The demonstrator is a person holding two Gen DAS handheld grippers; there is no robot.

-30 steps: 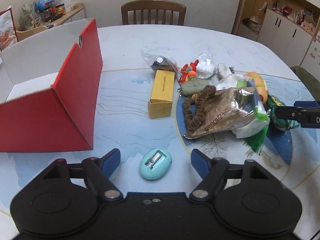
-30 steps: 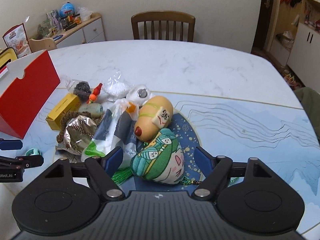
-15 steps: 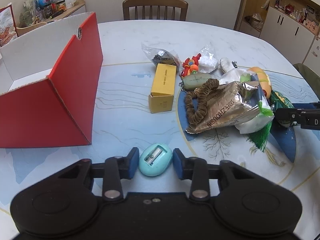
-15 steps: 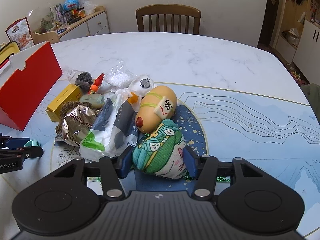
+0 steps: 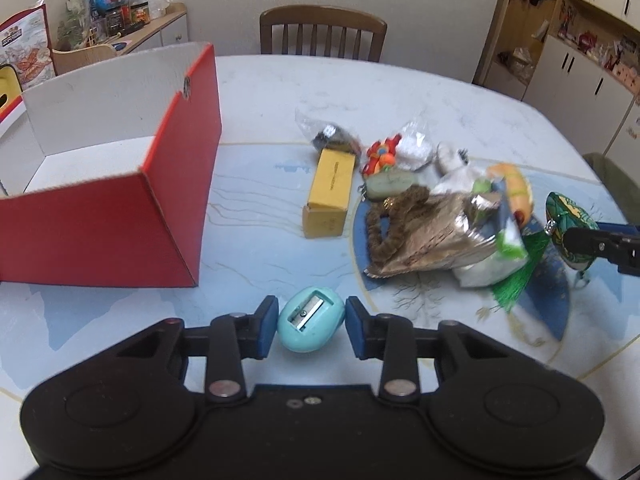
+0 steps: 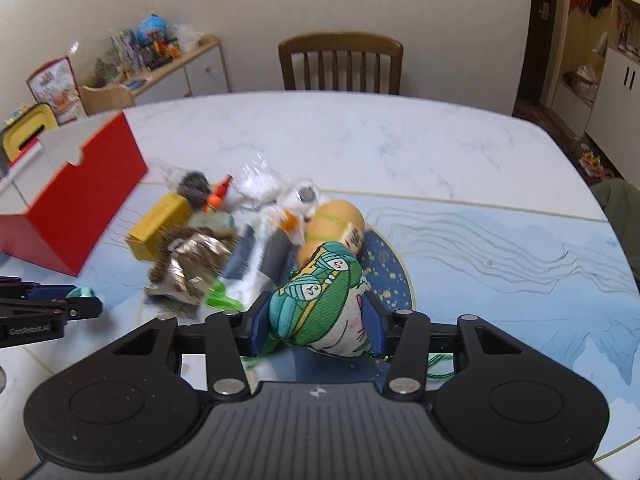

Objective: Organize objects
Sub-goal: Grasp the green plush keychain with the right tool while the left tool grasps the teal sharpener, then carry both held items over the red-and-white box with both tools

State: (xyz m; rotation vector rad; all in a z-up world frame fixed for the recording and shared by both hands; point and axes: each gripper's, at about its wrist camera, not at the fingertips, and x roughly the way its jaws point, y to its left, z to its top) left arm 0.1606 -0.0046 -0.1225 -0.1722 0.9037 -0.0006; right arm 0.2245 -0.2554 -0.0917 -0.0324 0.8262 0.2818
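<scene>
My left gripper [image 5: 312, 326] is shut on a teal egg-shaped pencil sharpener [image 5: 311, 323], lifted just off the table. My right gripper [image 6: 318, 322] is shut on a green patterned fabric pouch [image 6: 320, 300] and holds it above the blue mat; a green tassel [image 6: 440, 368] trails from it. An open red box [image 5: 120, 196] with a white inside stands to the left. In the left wrist view the pouch [image 5: 568, 228] hangs at the far right in the other gripper's fingers.
A pile lies on the table: yellow carton [image 5: 330, 192], brown scrunchie [image 5: 390, 220], foil bag [image 5: 436, 236], tan plush [image 6: 334, 228], small plastic bags [image 6: 260, 184]. A wooden chair [image 6: 340, 62] stands behind the table, and a cluttered sideboard [image 6: 152, 72] at far left.
Both grippers went from open to shut, the left on the sharpener and the right on the pouch. Both have since risen, lifting their objects off the table.
</scene>
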